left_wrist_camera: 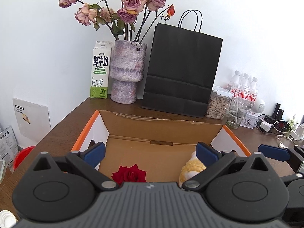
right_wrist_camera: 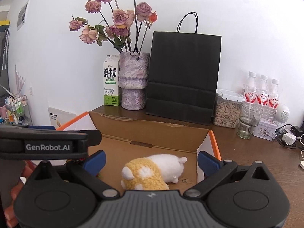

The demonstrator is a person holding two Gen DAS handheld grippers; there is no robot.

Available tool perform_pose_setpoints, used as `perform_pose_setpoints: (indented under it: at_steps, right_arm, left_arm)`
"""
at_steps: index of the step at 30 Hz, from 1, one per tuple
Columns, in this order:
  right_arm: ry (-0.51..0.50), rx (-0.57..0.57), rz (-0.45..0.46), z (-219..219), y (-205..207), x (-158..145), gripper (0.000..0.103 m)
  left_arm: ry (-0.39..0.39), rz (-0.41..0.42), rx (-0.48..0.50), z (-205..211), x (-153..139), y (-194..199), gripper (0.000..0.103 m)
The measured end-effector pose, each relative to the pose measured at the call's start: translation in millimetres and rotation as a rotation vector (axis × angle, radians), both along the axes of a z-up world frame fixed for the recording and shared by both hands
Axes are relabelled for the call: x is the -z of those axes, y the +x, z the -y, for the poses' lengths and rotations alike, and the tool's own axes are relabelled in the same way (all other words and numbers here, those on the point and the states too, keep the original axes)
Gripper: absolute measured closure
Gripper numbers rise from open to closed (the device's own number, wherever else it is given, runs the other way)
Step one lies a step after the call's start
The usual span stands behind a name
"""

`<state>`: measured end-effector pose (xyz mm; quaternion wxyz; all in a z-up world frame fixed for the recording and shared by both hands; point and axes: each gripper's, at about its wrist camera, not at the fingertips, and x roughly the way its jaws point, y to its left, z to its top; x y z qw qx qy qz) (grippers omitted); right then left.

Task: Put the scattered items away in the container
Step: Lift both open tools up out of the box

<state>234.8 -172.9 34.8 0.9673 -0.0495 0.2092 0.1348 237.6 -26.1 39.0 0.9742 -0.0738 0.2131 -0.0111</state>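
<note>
An open cardboard box (left_wrist_camera: pixel 161 127) with orange-edged flaps sits on the wooden table; it also shows in the right wrist view (right_wrist_camera: pixel 152 131). A red rose head (left_wrist_camera: pixel 130 173) lies on the box floor near the front. A yellow and white plush toy (right_wrist_camera: pixel 153 169) lies on its side in the box, also partly seen in the left wrist view (left_wrist_camera: pixel 191 168). My left gripper (left_wrist_camera: pixel 151 152) is open and empty above the box. My right gripper (right_wrist_camera: pixel 152 158) is open and empty above the plush toy. The left gripper's body (right_wrist_camera: pixel 47 144) crosses the right wrist view at left.
Behind the box stand a milk carton (left_wrist_camera: pixel 100 70), a vase of dried roses (left_wrist_camera: pixel 128 70), a black paper bag (left_wrist_camera: pixel 182 72), a jar of seeds (left_wrist_camera: pixel 218 103), a glass (left_wrist_camera: pixel 236 114) and three bottles (left_wrist_camera: pixel 245 87). Chargers and cables (left_wrist_camera: pixel 277 127) lie at right.
</note>
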Motion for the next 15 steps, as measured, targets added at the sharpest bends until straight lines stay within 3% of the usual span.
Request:
perform_pose_setpoints:
  at_steps: [15]
  right_arm:
    - [0.004, 0.003, 0.06, 3, -70, -33, 0.0]
  left_arm:
    - [0.024, 0.07, -0.03, -24, -37, -68, 0.0]
